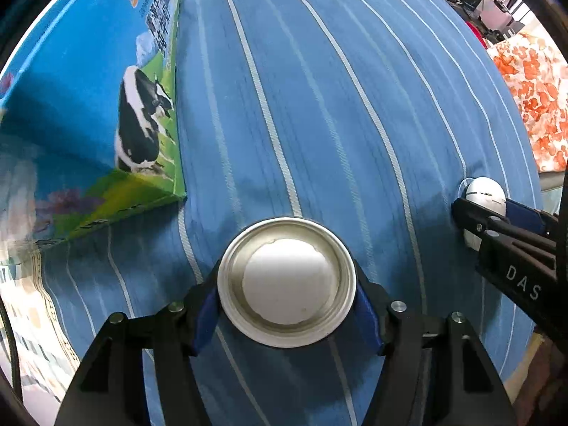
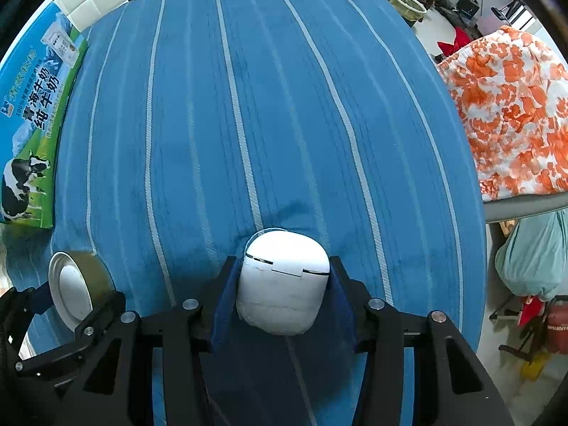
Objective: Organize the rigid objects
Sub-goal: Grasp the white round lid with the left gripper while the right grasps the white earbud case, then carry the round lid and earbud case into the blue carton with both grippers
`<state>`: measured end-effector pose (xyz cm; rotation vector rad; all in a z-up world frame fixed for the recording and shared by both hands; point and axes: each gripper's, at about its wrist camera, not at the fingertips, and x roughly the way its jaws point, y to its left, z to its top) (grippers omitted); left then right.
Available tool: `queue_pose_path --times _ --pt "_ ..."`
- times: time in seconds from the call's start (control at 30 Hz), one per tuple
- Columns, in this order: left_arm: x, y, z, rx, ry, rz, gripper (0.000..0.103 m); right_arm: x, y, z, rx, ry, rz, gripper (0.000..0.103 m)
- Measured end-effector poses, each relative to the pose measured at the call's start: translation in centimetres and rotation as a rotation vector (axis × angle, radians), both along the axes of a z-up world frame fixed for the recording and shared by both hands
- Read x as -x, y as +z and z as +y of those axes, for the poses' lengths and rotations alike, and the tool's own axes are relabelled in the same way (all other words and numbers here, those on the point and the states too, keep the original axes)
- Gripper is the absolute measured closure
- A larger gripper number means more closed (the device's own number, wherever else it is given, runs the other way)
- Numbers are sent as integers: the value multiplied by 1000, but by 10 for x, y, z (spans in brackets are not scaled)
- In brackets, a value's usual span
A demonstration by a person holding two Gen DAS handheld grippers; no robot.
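While pinched between blue pads at the 6 o'clock edge of the left wrist view, round tape roll with white rim and white core [image 1: 287, 282] faces its open end up at the lens; left gripper [image 1: 287, 294] pressed in on both sides of the rim, roll held over blue cloth with thin white stripes [image 1: 319, 106]. Same roll visible in the right wrist view at 8 o'clock, olive-brown outer band showing.

Nearest in the right wrist view, at 6 o'clock: smooth white rounded plastic case with a thin dark seam [image 2: 282, 280], squeezed between the blue pads of the right gripper [image 2: 282, 289], lower end resting on or just above the cloth; cannot tell which. Same case and black fingers seen at 3 o'clock from the left camera, well apart from the roll.

Farther out, toward 12 o'clock: open striped cloth, bare from the grippers to the far edge. At 9 to 10 o'clock: flat blue-and-green milk carton box printed with a black-and-white cow [image 2: 32, 135], lying along the cloth's left border, its corner near the roll. At 2 to 3 o'clock: cloth's right edge, then orange-and-white floral fabric [image 2: 514, 113] beyond it. At 1 o'clock past the far edge: pale woven basket [image 2: 408, 5].
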<state>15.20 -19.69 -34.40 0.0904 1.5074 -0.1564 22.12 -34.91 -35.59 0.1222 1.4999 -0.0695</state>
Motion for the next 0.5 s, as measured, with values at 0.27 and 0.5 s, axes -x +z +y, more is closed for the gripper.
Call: queue_pose_path --times 0.27,0.5 --pt "16 35 5 23 -10 -72 41 23 31 6 -24 25 -94 51" --pt "23 78 27 53 -3 -165 41 45 84 30 -39 60 -223 52"
